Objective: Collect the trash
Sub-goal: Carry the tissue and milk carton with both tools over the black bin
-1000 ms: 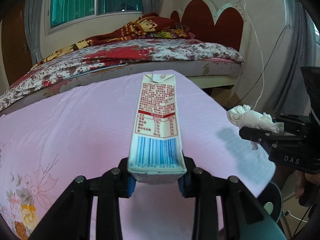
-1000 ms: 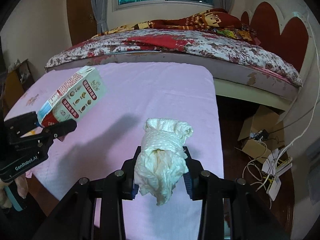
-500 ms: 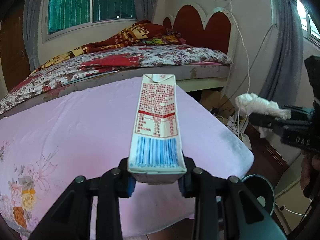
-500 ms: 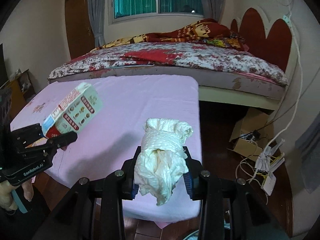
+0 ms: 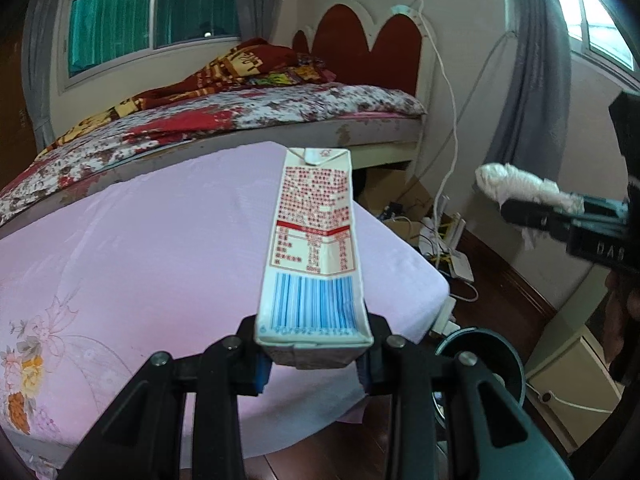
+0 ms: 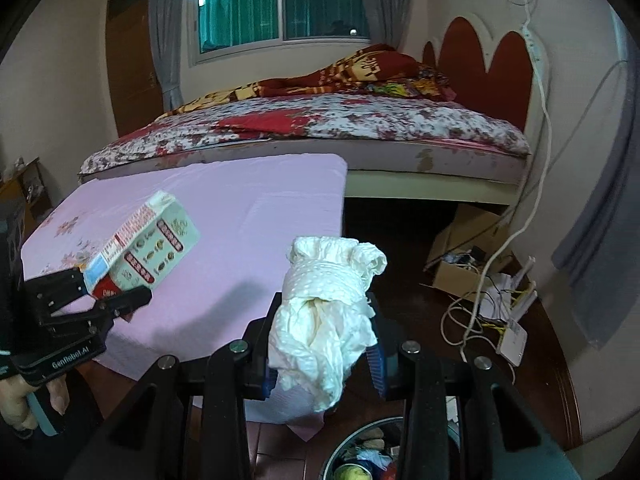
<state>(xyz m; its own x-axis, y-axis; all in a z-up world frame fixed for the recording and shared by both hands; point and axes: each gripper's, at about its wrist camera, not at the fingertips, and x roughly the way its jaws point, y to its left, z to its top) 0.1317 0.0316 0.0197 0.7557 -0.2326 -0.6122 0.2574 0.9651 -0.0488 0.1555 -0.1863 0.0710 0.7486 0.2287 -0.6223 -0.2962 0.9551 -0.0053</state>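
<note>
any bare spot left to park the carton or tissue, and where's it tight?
Pink tabletop is bare from the bed side to its near edge. Crowded: floor right of it, with cardboard box, cables and router. Trash bin below already holds rubbish.

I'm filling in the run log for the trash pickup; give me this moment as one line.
left gripper: shut on carton | right gripper: shut on tissue wad | both above pink table edge | bin below right gripper

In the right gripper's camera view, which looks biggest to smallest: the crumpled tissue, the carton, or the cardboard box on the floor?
1. Crumpled tissue, but it sits right at the lens, so that inflates it.
2. Carton.
3. Cardboard box, farthest away and partly hidden by cables; its true size against the carton is unsure.
</note>
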